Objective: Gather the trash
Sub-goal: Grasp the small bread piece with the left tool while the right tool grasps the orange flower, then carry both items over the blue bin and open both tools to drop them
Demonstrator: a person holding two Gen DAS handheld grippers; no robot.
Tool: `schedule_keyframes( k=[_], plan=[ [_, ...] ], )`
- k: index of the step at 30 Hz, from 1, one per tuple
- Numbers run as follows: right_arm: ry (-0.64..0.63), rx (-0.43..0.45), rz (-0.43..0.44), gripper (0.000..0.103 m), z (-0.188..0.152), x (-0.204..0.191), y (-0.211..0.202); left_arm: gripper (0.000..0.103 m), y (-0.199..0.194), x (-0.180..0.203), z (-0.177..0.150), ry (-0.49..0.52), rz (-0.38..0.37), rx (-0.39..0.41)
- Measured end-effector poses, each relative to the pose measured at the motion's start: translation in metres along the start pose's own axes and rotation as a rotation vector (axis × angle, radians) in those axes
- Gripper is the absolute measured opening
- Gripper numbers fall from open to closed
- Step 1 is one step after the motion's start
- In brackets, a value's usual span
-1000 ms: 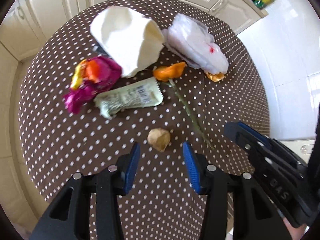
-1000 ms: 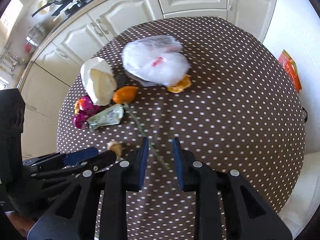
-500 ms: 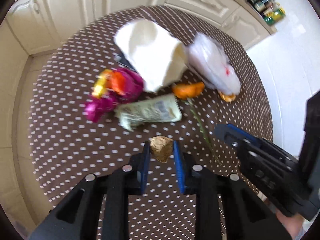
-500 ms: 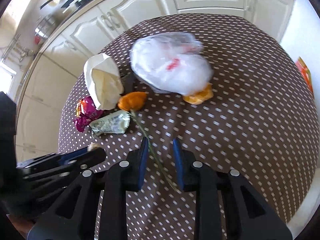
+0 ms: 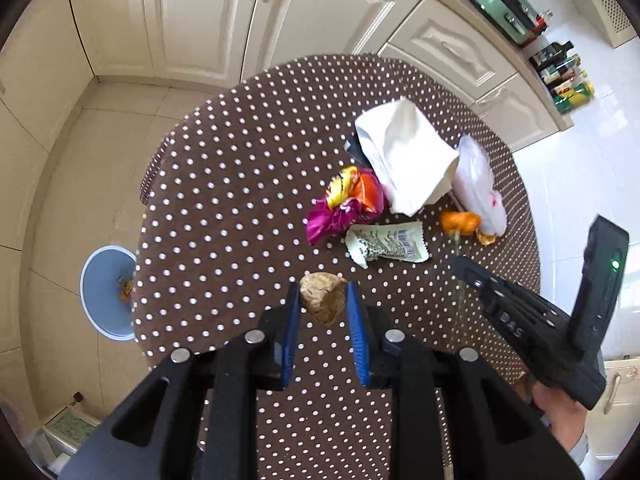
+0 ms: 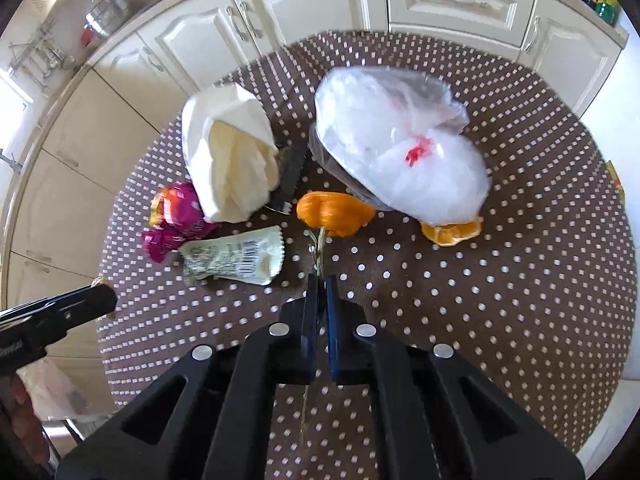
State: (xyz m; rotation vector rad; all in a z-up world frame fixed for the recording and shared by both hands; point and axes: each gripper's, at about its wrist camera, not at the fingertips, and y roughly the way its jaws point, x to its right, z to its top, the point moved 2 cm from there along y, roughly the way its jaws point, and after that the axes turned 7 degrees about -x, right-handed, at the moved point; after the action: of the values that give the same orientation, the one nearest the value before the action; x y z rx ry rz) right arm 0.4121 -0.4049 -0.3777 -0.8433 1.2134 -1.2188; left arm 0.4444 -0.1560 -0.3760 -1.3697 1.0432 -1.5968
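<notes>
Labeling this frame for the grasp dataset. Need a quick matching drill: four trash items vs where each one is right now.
Things:
1. brown lump
2. flower stem
3. orange peel
4. barcode wrapper

Places:
A. lying flat on the polka-dot table, beside the magenta wrapper
B. pinched in the right gripper
C. tucked at the edge of the clear plastic bag
D. lifted off the cloth in the left gripper

Pairs: 1-D, 2-B, 3-C, 4-A
</notes>
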Motion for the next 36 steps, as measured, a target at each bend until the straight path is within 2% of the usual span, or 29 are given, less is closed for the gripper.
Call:
schedule_keyframes(
  k=[3, 6, 12, 24, 30, 33, 36],
  plan=[
    [0.005, 0.022, 0.031, 0.002, -0.007, -0.014, -0.021, 0.022, -0.01, -0.003, -0.001, 0.009, -0.014, 0.015],
    [-0.019, 0.037, 0.062, 0.002, -0.012, -0.045, -0.034, 0.022, -0.026, -0.015, -0.002, 0.009, -0.029, 0.033],
    [-0.075, 0.031, 0.138, 0.002, -0.024, -0.117, -0.039, 0.022, -0.056, -0.065, -0.012, -0.026, -0.036, 0.064],
    [-0.217, -0.108, 0.272, 0.002, -0.047, -0.298, 0.027, 0.022, -0.111, -0.232, -0.059, -0.208, 0.043, 0.085],
    [-0.261, -0.153, 0.309, 0.003, -0.052, -0.366, 0.056, 0.022, -0.139, -0.305, -0.082, -0.288, 0.073, 0.11],
    [-0.23, -0.176, 0.341, 0.008, -0.053, -0.382, 0.067, 0.022, -0.149, -0.33, -0.089, -0.316, 0.078, 0.118],
    [-0.216, -0.169, 0.32, 0.027, -0.053, -0.396, 0.074, 0.022, -0.156, -0.347, -0.095, -0.331, 0.076, 0.124]
  ],
)
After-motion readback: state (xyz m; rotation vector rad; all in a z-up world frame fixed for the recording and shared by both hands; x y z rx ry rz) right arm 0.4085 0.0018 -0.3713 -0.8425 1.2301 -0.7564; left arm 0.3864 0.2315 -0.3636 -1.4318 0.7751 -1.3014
